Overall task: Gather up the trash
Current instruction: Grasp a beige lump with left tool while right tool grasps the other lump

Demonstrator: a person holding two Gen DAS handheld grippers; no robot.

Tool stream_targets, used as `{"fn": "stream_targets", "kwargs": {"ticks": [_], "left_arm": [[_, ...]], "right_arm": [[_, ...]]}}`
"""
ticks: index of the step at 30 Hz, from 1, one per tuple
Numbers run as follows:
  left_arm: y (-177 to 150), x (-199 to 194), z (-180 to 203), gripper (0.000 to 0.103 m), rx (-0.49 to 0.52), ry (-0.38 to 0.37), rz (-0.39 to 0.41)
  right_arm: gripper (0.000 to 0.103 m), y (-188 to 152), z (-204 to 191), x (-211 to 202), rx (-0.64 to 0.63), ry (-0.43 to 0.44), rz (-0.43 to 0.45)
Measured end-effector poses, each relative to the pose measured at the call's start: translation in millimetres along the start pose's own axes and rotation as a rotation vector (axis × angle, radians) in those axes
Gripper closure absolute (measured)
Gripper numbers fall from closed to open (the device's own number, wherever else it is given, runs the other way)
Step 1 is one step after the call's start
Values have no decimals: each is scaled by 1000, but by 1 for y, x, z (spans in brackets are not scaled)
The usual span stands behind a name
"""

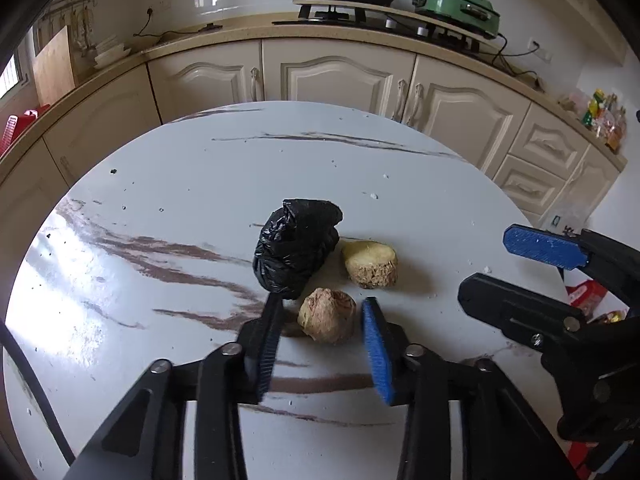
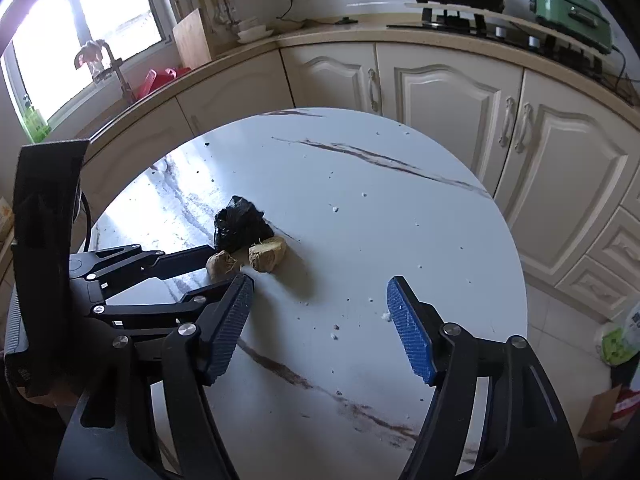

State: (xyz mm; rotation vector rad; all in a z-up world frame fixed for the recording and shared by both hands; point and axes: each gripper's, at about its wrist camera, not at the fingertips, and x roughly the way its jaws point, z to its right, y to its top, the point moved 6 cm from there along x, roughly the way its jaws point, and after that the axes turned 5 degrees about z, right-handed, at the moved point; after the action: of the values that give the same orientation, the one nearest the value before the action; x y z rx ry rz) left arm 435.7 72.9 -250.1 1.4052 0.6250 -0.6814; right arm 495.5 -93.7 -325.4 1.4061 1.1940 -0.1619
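Now | left gripper [image 1: 326, 314] spread, pads not touching | ginger chunk [image 1: 327, 315] between its fingertips

A round marbled table [image 2: 400, 216] is ringed by cream cabinets [image 2: 440, 92]; daylight is admitted through a window [image 2: 80, 28] at left.

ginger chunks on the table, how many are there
2. One ginger chunk lies between the left claw's fingers; the other ginger chunk sits just beyond it, right of the black bag. More could hide behind the bag.
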Motion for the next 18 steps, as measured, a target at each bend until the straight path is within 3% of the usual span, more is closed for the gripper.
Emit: {"fn": "stream_targets", "kwargs": {"ticks": [1, 7, 18], "left_arm": [[1, 1, 3, 80, -2, -7, 1], [0, -5, -9, 80, -37, -21, -4], [-3, -37, -51, 80, -106, 66, 45]], "right_arm": [[36, 0, -1, 1, -4, -3, -3], [35, 2, -10, 9, -16, -2, -27], [38, 8, -43, 50, -94, -11, -106]]}}
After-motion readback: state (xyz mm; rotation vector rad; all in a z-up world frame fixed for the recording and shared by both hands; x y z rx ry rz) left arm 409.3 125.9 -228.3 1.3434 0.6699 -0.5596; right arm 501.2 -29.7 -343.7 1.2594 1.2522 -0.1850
